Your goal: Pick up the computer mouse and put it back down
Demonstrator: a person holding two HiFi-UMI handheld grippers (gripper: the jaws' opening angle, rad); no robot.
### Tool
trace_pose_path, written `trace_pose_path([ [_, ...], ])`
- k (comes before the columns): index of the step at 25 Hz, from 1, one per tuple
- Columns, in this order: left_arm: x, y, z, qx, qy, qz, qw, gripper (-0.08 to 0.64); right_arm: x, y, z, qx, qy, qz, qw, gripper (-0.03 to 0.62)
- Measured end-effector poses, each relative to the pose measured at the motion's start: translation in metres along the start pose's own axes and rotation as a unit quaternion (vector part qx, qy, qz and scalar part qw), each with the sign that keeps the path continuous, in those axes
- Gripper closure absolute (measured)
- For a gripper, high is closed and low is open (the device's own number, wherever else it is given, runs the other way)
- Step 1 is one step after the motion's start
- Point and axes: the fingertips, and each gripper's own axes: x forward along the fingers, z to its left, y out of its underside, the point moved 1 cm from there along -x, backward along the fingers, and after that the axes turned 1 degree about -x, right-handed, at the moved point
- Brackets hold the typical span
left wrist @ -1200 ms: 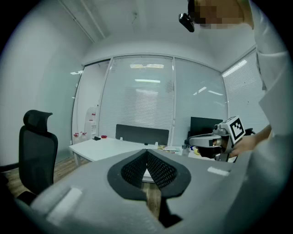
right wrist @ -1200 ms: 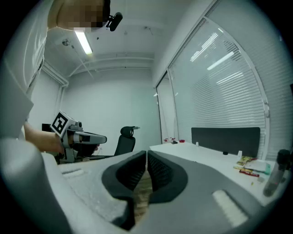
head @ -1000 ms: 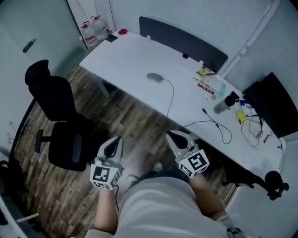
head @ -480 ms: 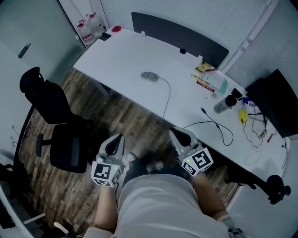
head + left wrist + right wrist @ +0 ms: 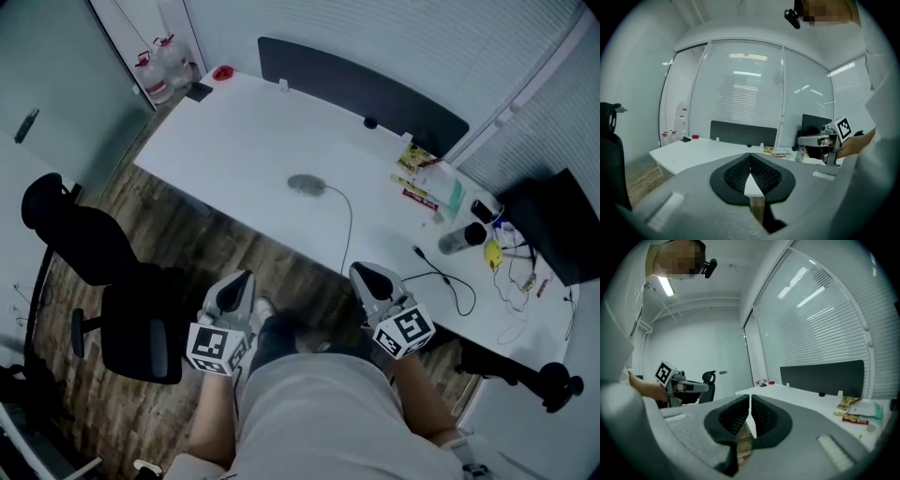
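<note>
Head view shows the bench (image 5: 234, 131) nearer than a second ago, with the mouse (image 5: 306, 185) on it at my 12 o'clock, well ahead of my left gripper (image 5: 238, 279) and right gripper (image 5: 367, 273), both closed and empty, so I judge the pickup not yet begun.

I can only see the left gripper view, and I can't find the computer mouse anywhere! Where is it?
Observer: In the head view, the mouse lies near the middle of the white desk, ahead of both hands.
Operator: Is the other gripper holding something?
Observer: No. The right gripper view shows the right hand-held gripper with its jaws shut and nothing between them.
Operator: Does the mouse have a wire?
Observer: Yes. A cable curves from the mouse to the desk's near edge.
</note>
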Motion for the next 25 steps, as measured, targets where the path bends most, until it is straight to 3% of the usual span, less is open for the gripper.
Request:
trace_pose_path([
  [6,0.032,-0.016,0.061,0.011,0.054,0.01,0.9984,0.551,0.072,-0.02,0.001,-0.009,0.022,0.015,1.0,0.577],
  [14,0.044,-0.013,0.131,0.003,0.087,0.024,0.9959,0.551,0.146,-0.023,0.004,-0.016,0.041,0.04,0.998,0.577],
  [18,0.039,-0.006,0.156,-0.007,0.081,0.033,0.9962,0.551,0.173,-0.018,0.004,-0.019,0.037,0.055,0.998,0.565],
  [25,0.03,0.001,0.187,-0.026,0.035,0.035,0.9984,0.551,0.21,-0.006,-0.008,-0.039,0.006,0.092,0.995,0.561],
])
